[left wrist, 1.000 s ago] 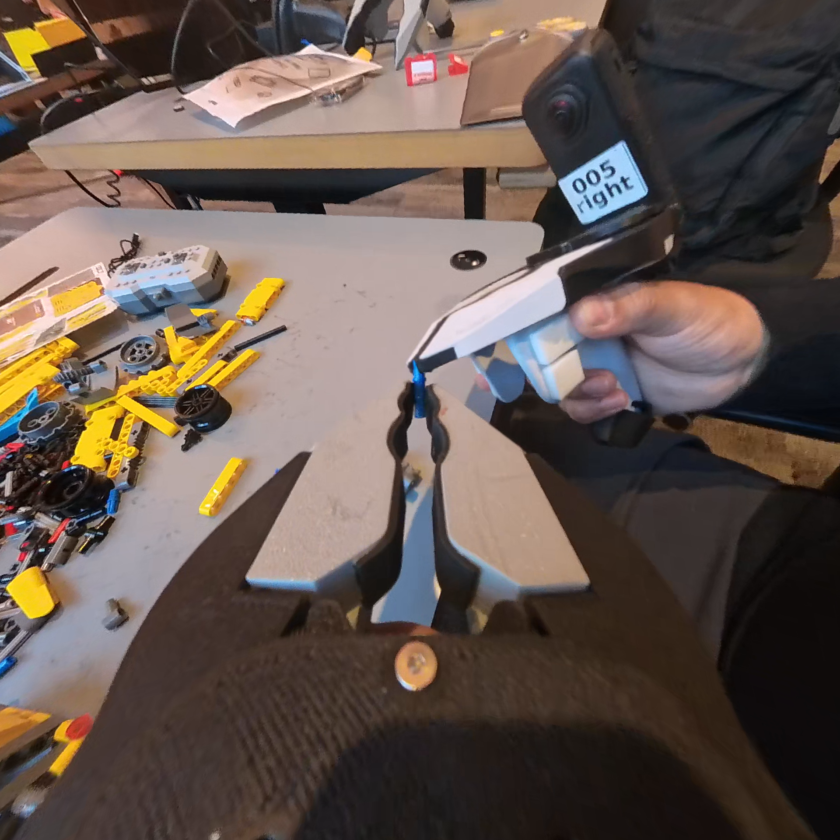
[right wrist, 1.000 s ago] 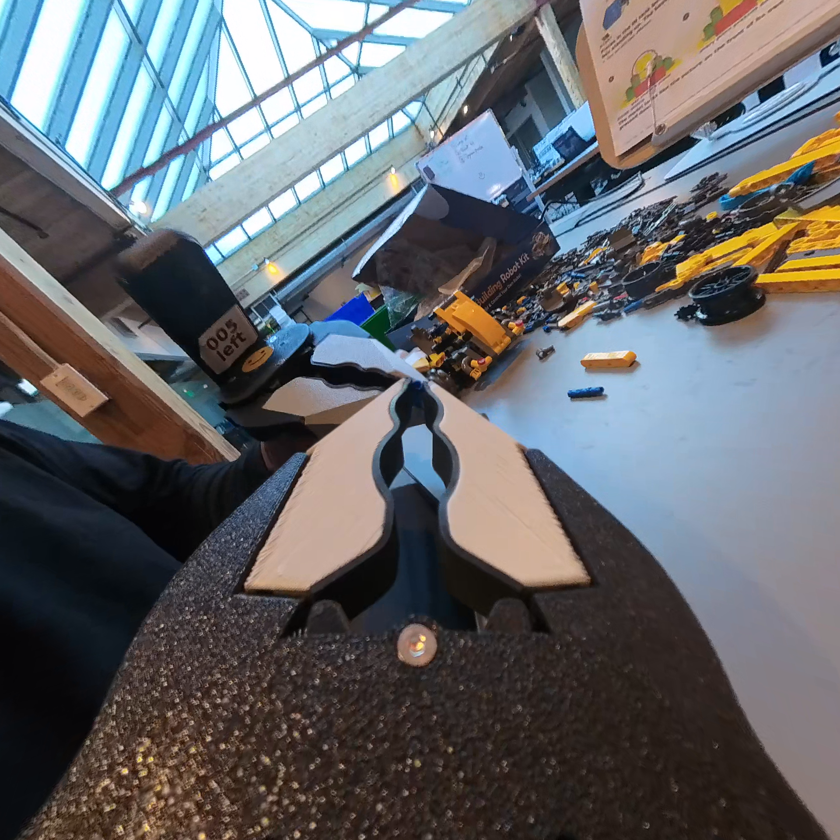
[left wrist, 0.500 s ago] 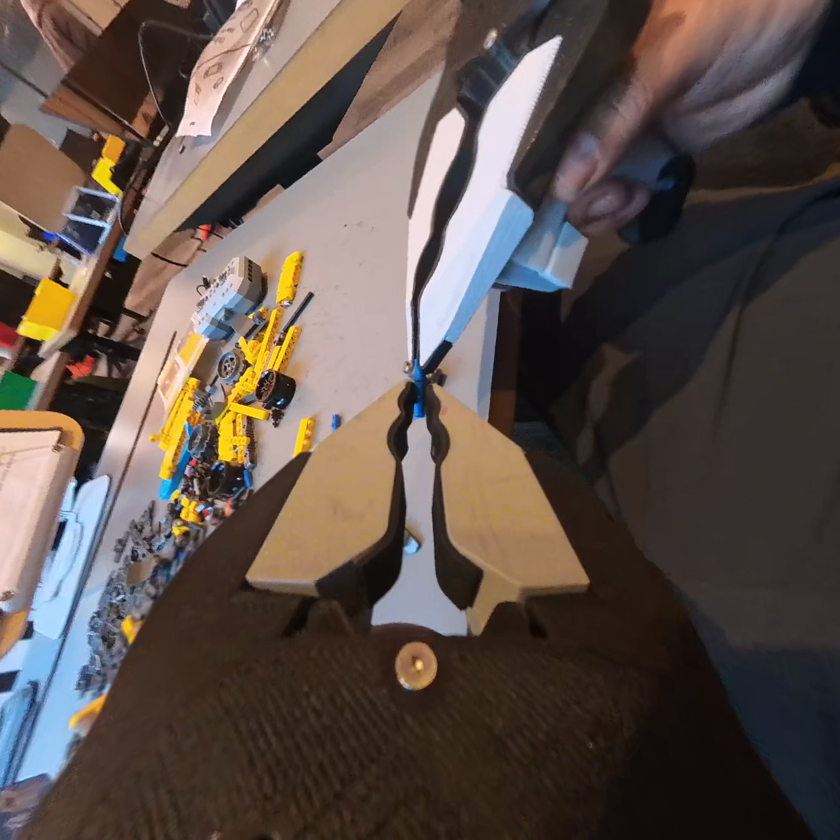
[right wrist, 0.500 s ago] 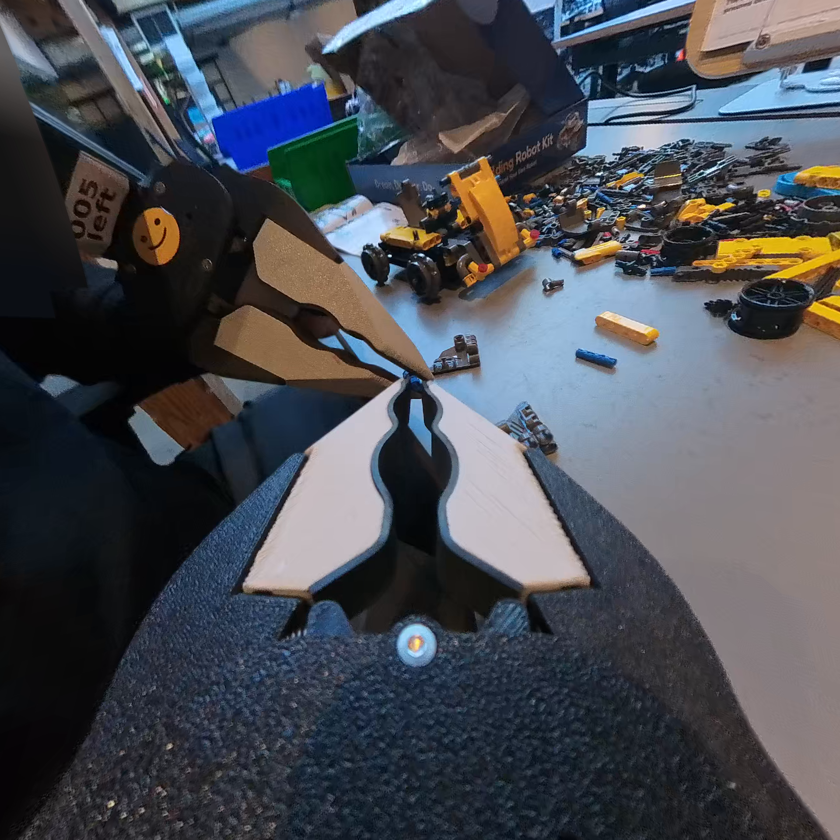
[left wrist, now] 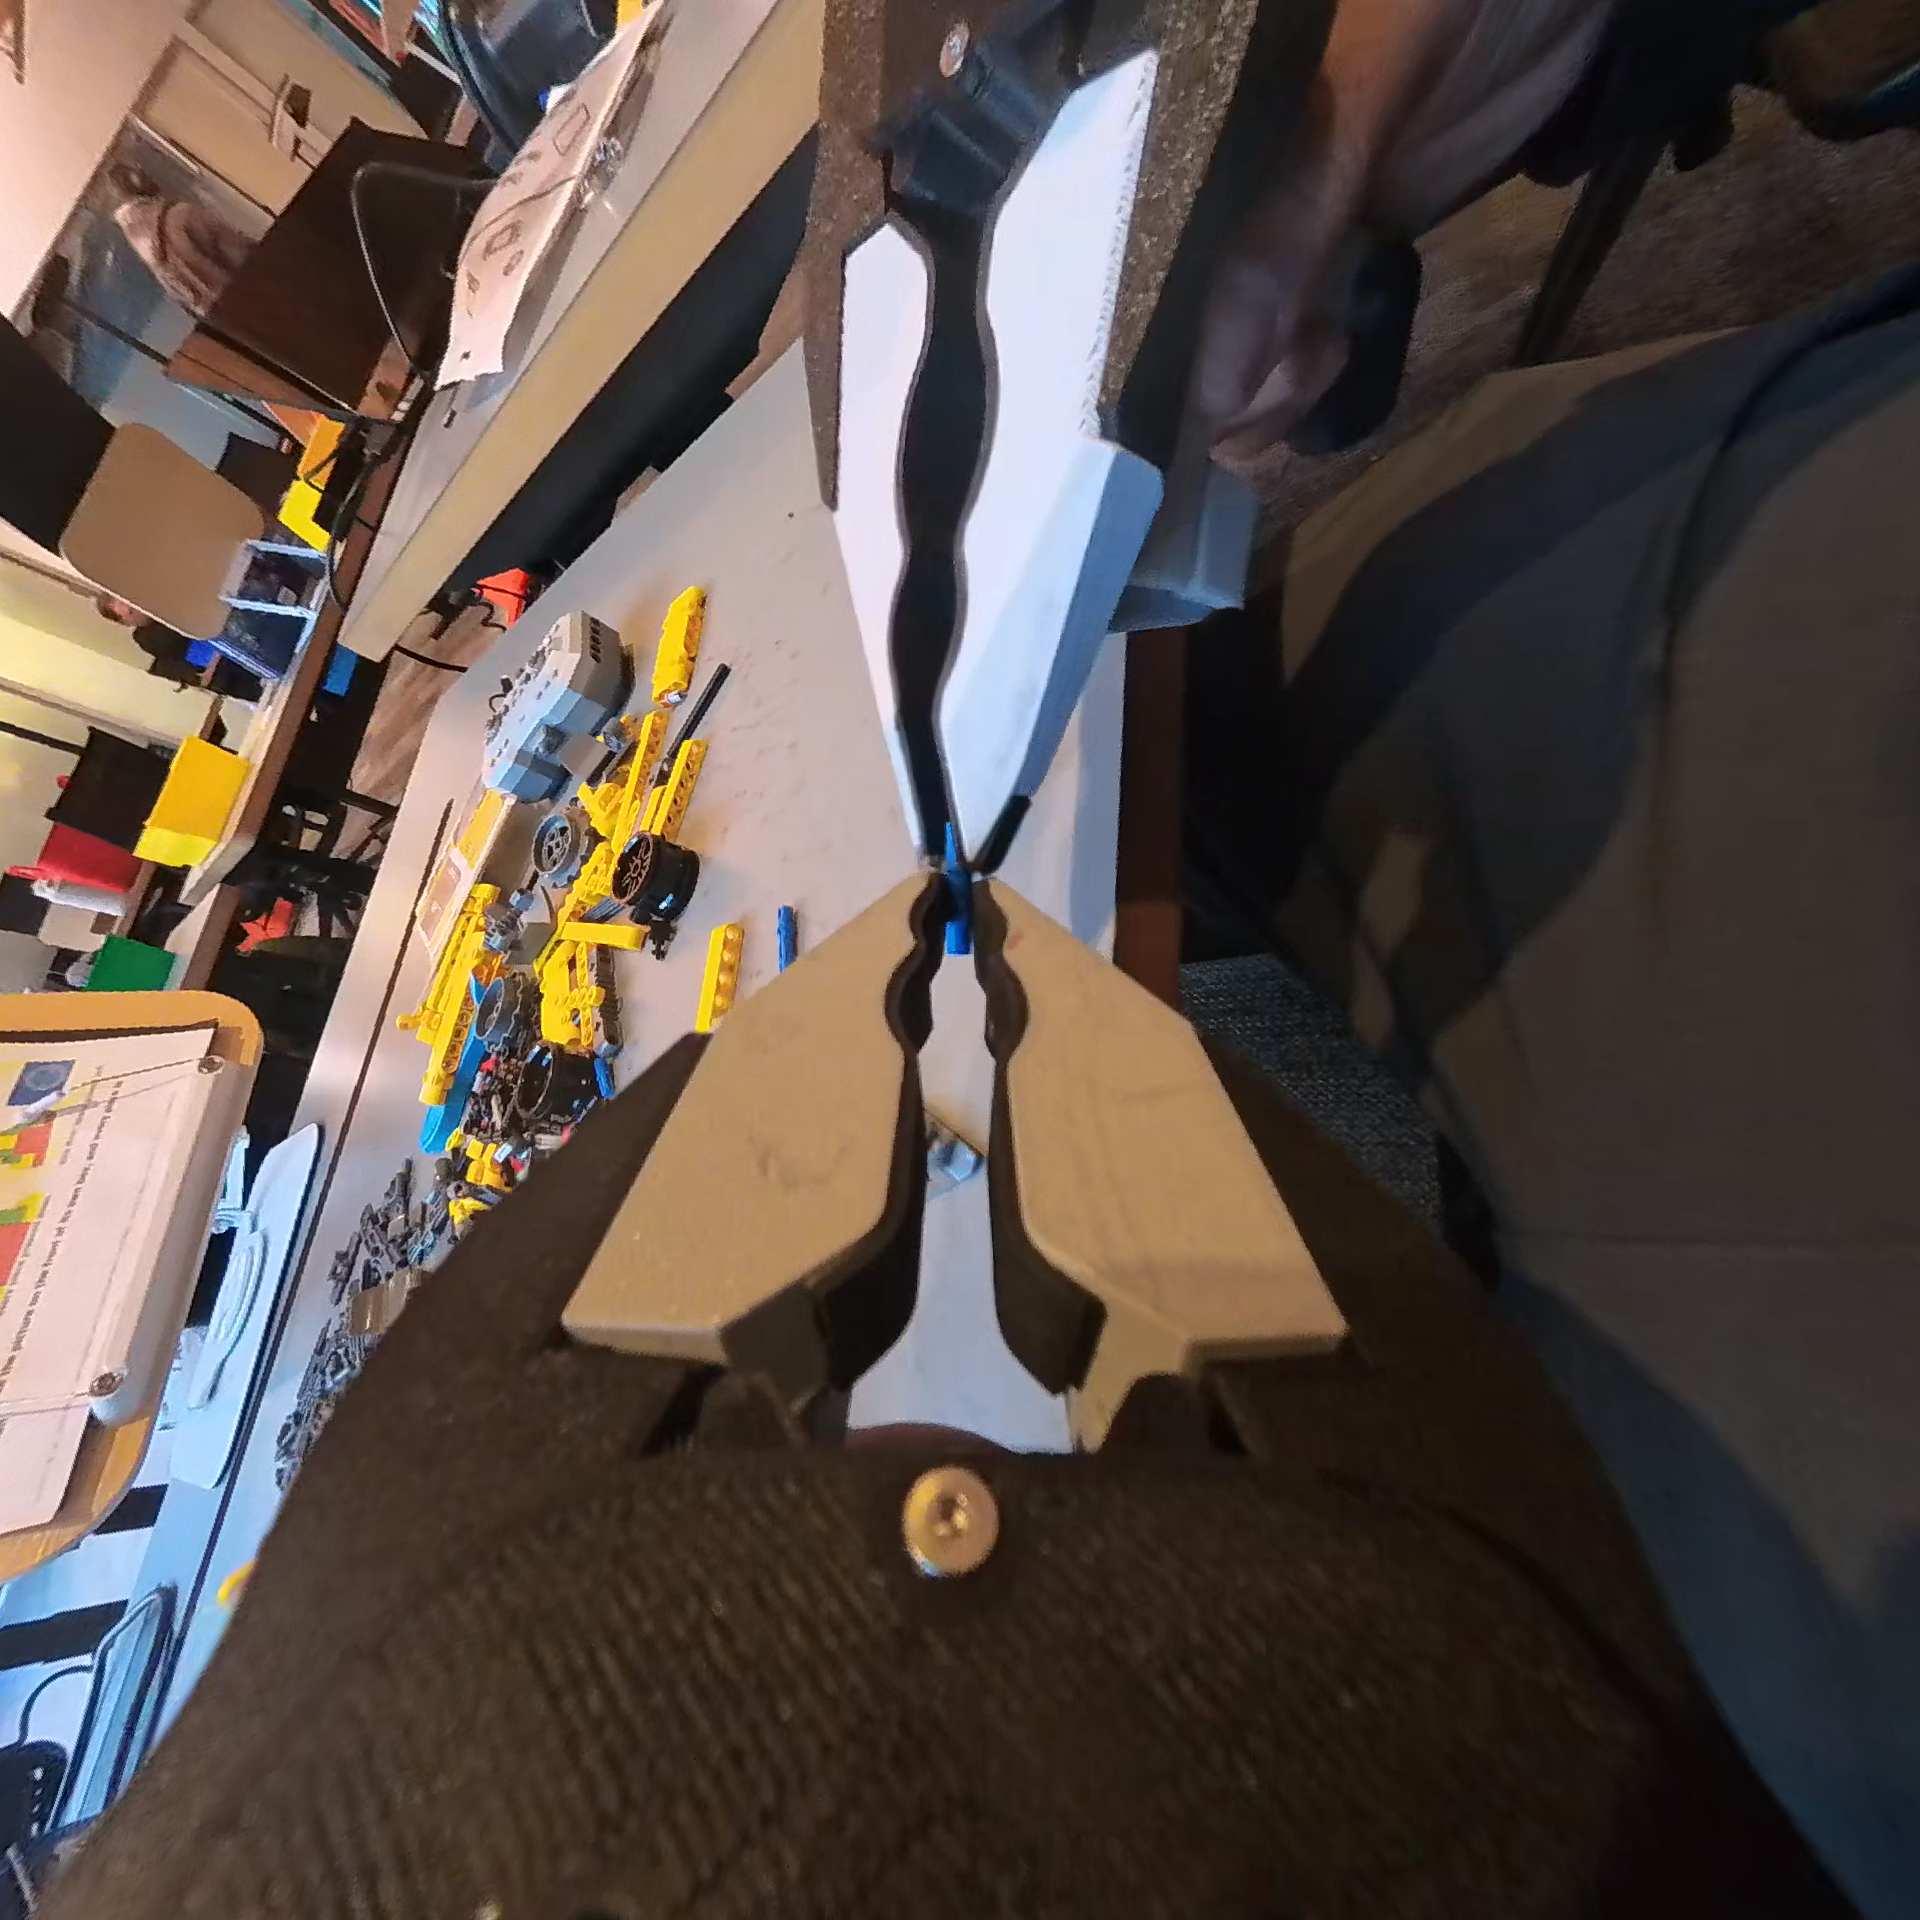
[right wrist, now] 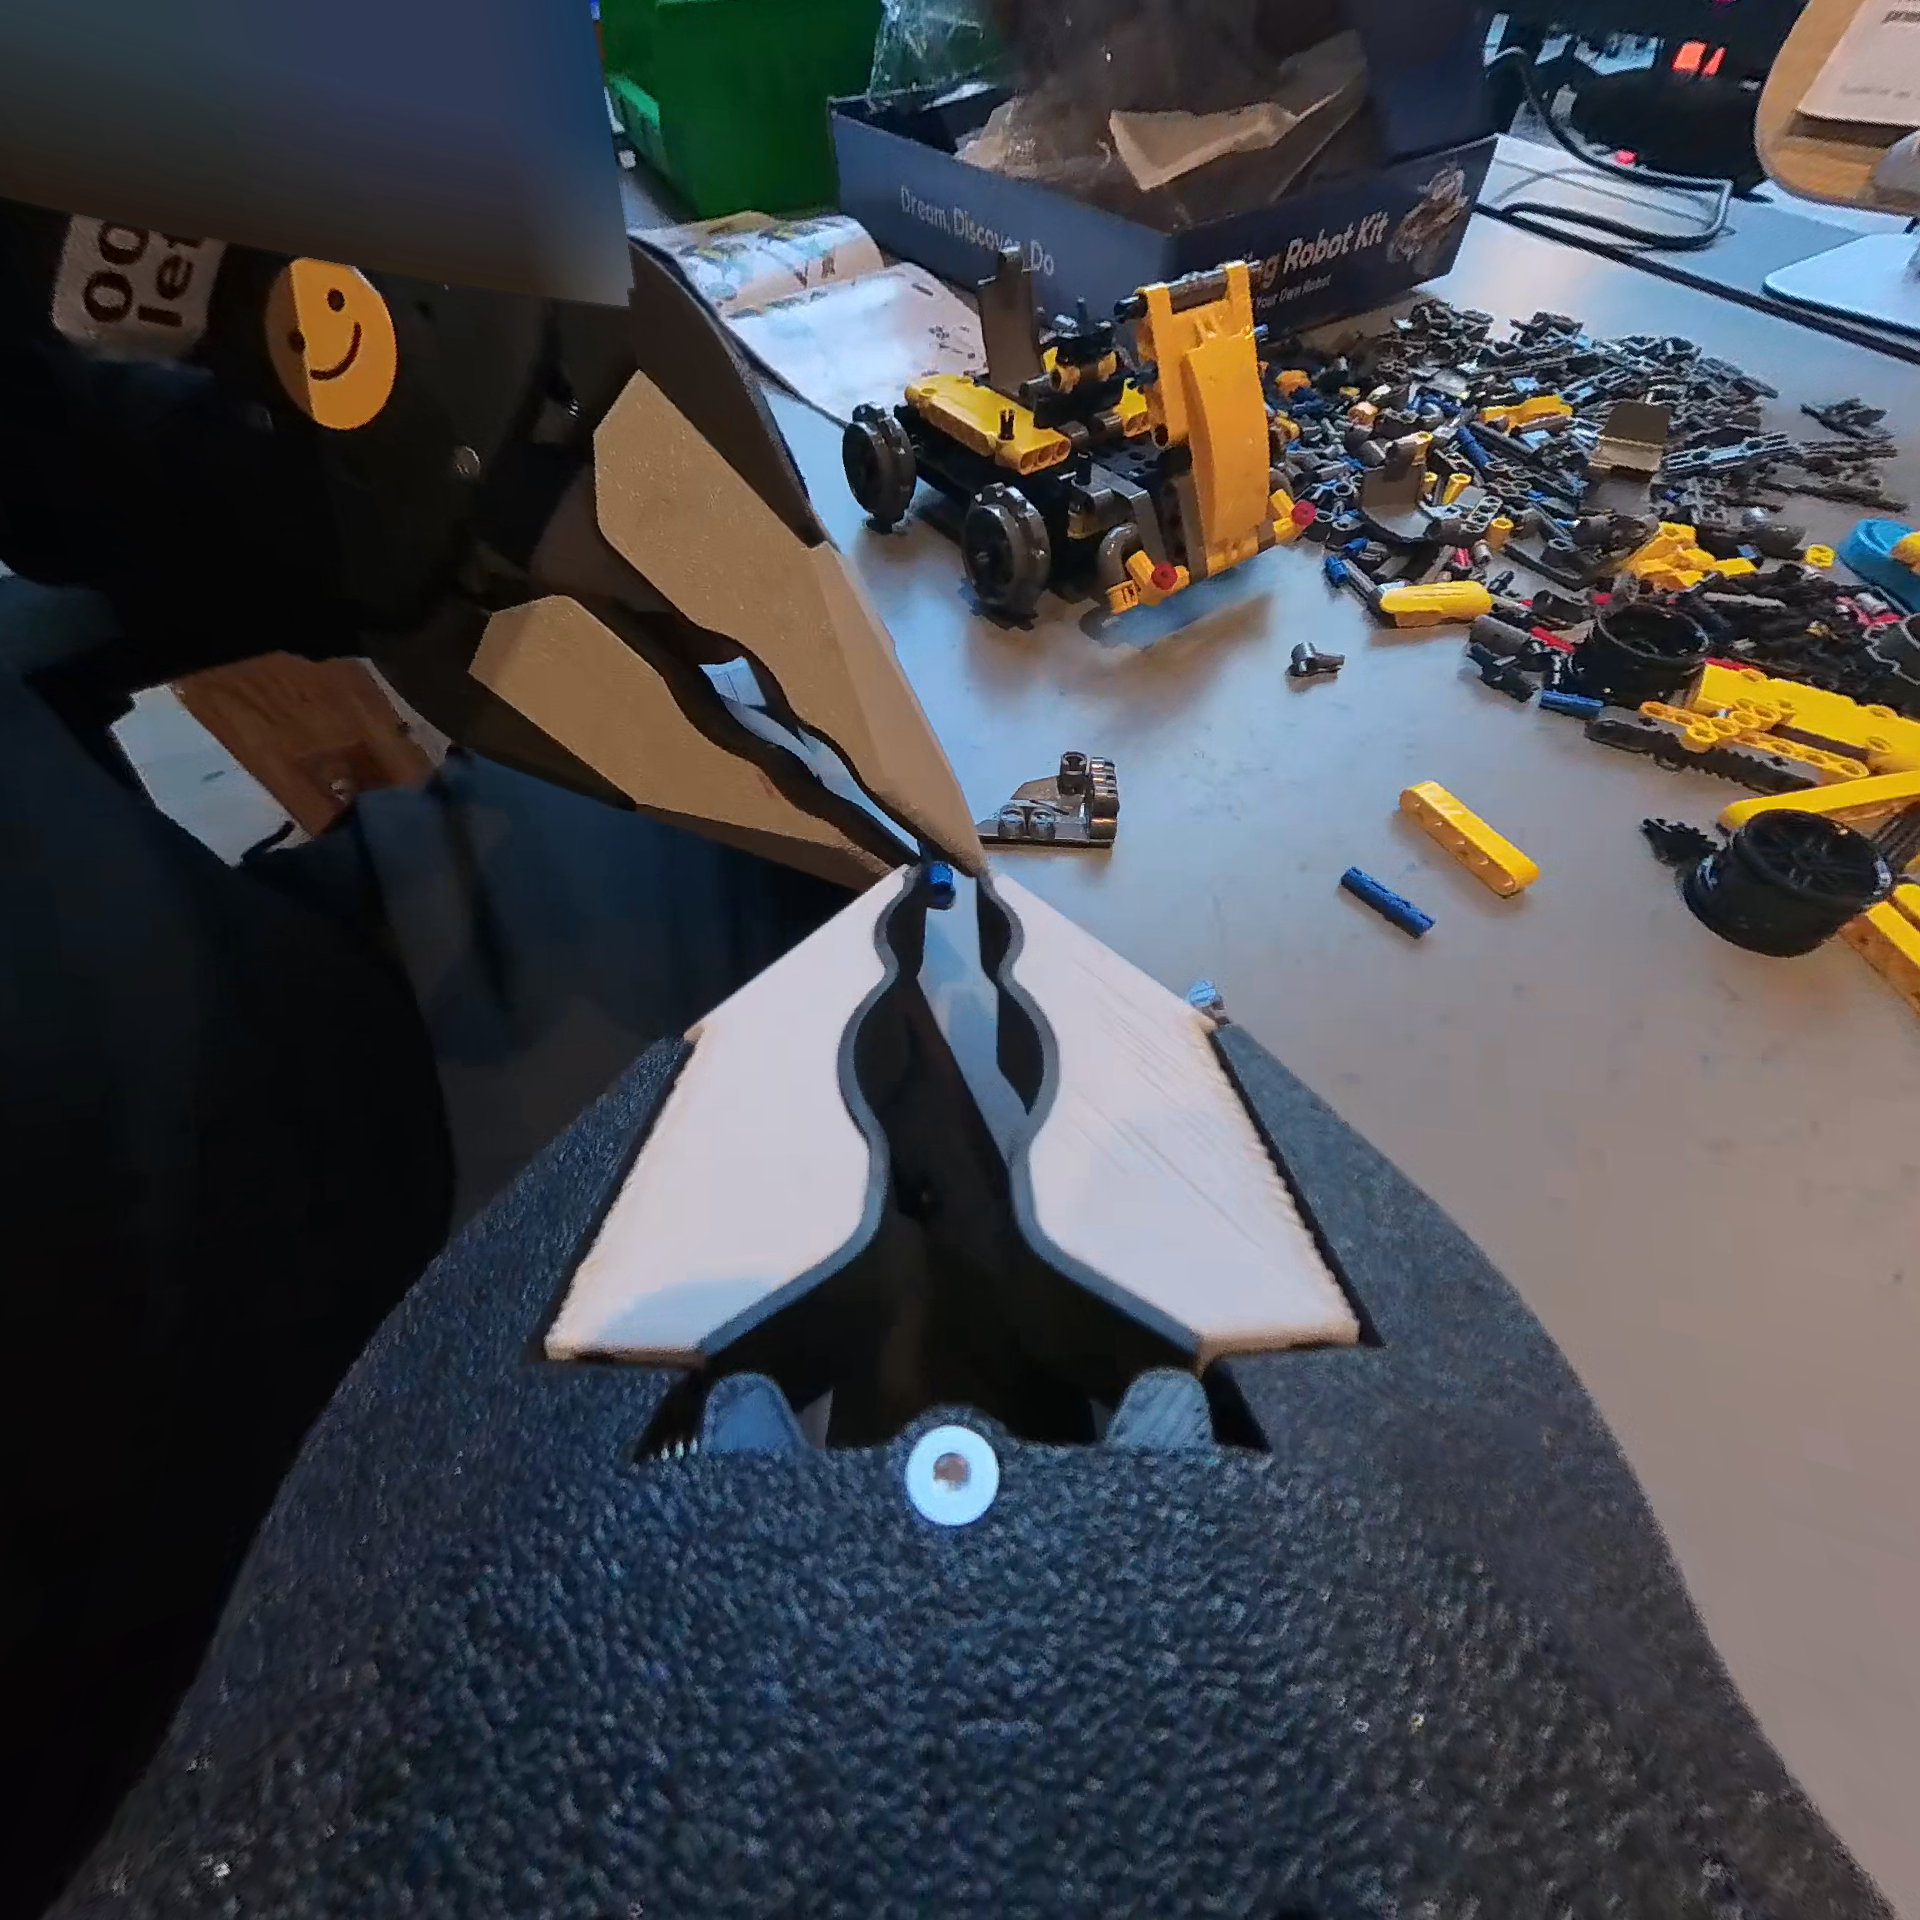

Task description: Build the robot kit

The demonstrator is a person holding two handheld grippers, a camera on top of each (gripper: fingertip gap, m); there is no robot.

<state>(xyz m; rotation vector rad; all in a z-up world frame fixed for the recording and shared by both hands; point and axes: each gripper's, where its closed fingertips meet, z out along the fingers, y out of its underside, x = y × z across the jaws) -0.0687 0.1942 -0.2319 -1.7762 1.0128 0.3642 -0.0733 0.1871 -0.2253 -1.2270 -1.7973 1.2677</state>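
My left gripper (left wrist: 951, 896) is shut on a small blue pin (left wrist: 954, 906) and holds it in the air over the grey table's (left wrist: 800, 665) near edge. My right gripper (left wrist: 954, 847) comes in from above in the left wrist view and meets it tip to tip, closed on the other end of the same pin. In the right wrist view the pin (right wrist: 940, 890) sits between the right gripper's (right wrist: 941, 881) tips, and the left gripper (right wrist: 935, 854) reaches in from the upper left.
Loose yellow, black and blue building pieces cover the table. A part-built yellow vehicle (right wrist: 1091, 488) stands before a dark box (right wrist: 1143, 239). Nearby lie a grey bracket (right wrist: 1055, 810), a blue pin (right wrist: 1387, 902), a yellow beam (right wrist: 1467, 837) and a black wheel (right wrist: 1787, 881). A person's lap (left wrist: 1558, 935) lies to the right. Both grippers' tips are close together, under 4 cm apart. Between my left fingertips and the grey bracket (right wrist: 1055, 810) there is roughly 7 cm.
Both grippers have turned and swung round to face each other tip to tip. The blue pin has stayed in the left gripper, and the right gripper's tips have come onto it.
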